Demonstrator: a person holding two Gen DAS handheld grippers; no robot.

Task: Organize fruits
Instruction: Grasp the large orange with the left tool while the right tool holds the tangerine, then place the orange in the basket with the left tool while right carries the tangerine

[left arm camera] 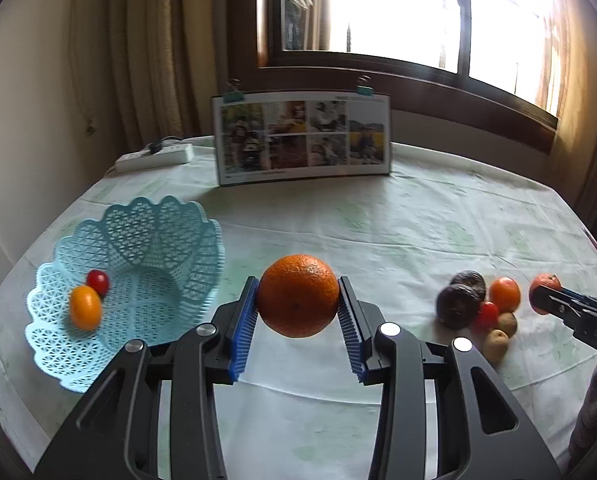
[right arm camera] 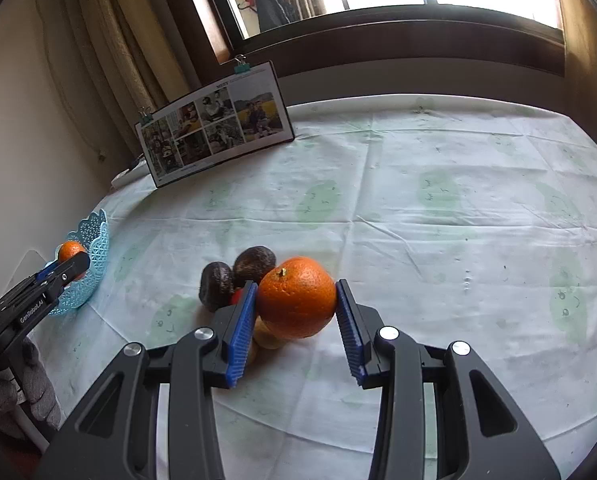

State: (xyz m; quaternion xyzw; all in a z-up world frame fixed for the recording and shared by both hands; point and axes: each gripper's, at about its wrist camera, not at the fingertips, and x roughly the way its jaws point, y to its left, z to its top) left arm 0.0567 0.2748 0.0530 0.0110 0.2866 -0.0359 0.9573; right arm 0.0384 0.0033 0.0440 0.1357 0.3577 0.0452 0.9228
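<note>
1. The left gripper (left arm camera: 298, 312) has its jaws pressed on both sides of a big orange (left arm camera: 297, 295), holding it up in the air just right of the blue basket (left arm camera: 146, 236).
2. The basket sits on the tabletop (left arm camera: 378, 224) with a small orange tomato (left arm camera: 85, 307) and a red cherry tomato (left arm camera: 97, 282) inside.
3. The right gripper (right arm camera: 296, 316) has its jaws clamped on another orange (right arm camera: 296, 297), far right of the basket.
4. This orange sits over a pile of fruit with two dark brown avocados (right arm camera: 234, 276).

"GenRobot.AI" on left gripper (right arm camera: 72, 266), "DAS" on right gripper (left arm camera: 546, 300)
</note>
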